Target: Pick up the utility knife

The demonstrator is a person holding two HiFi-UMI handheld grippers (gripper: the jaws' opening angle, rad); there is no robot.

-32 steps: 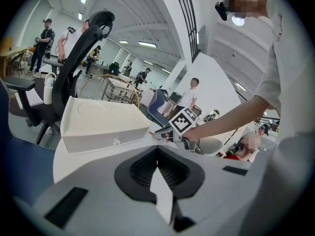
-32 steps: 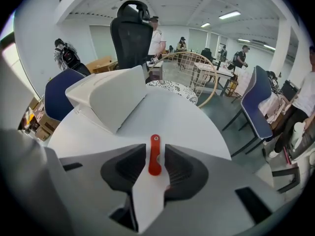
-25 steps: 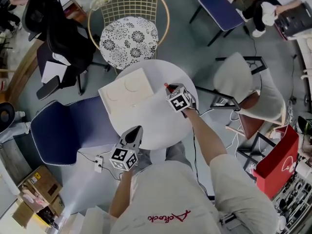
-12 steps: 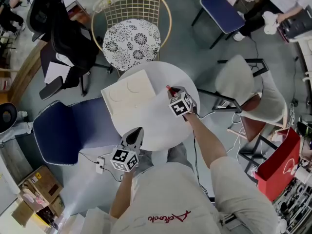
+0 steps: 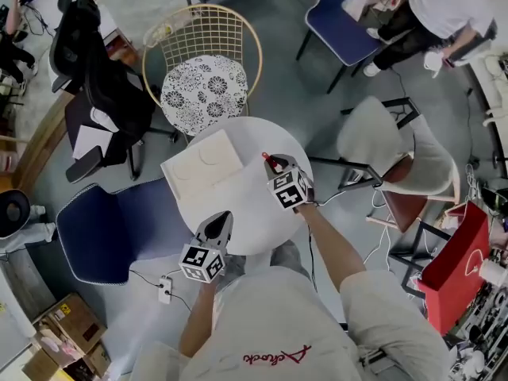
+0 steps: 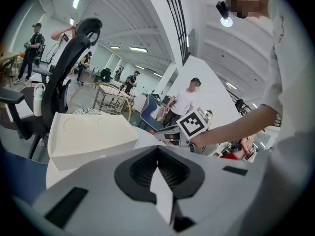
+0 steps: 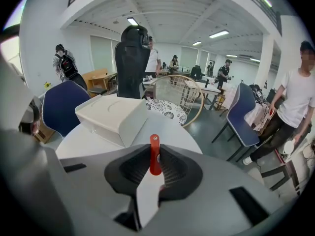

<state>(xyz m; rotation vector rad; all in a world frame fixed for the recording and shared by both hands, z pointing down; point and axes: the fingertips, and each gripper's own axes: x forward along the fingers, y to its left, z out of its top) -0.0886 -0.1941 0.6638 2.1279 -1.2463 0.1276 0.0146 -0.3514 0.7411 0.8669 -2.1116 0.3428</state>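
Right gripper [image 7: 155,167] pinching the red utility knife [image 7: 154,149], clear of the round table [image 5: 254,221], over its right side. Left gripper [image 6: 157,168] pressed together, empty (at the table's near edge). White box [image 5: 202,163] on the table's left.

The utility knife [image 7: 154,151] is smooth, faintly glossy red plastic. The right gripper [image 7: 154,165] has a matt grey plastic shell, and its fingers [image 7: 174,171] are lined with ribbed black pads. The tabletop [image 5: 238,217] is smooth matt white. On the tabletop, the box [image 5: 202,163] looks matt cream and moulded. Beyond the tabletop, the chair [image 5: 206,30] is thin gold-toned metal wire with a patterned cloth cushion [image 5: 204,82].
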